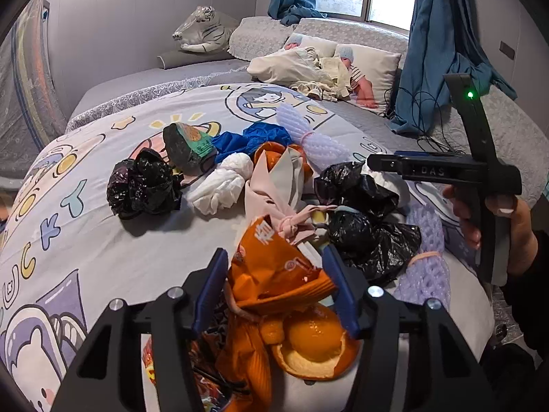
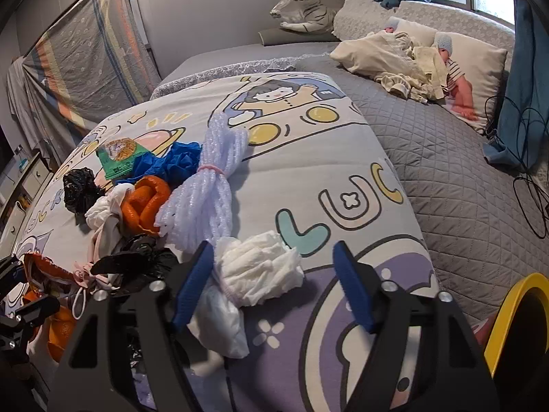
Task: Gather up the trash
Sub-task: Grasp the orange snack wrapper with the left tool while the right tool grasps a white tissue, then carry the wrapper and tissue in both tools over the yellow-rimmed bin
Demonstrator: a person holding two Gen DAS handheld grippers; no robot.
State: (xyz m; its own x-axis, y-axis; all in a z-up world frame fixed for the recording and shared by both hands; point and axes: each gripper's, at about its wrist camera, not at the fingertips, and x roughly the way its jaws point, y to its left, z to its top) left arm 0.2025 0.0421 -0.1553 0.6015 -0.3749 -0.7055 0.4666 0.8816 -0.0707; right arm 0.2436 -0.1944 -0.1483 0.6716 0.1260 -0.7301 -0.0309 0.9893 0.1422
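Trash lies on a cartoon-print bedspread. My left gripper has its jaws around an orange snack wrapper, touching it on both sides; orange peel lies beneath. Ahead lie black bags, white tissue, a blue bag and foam netting. My right gripper is open over a crumpled white tissue wad, which lies between the fingers nearer the left one. It also shows in the left wrist view.
A yellow-rimmed bin sits at the right edge. Two dolls on pillows, a plush tiger, blue curtains and cables lie at the back. The quilted grey bedcover extends right.
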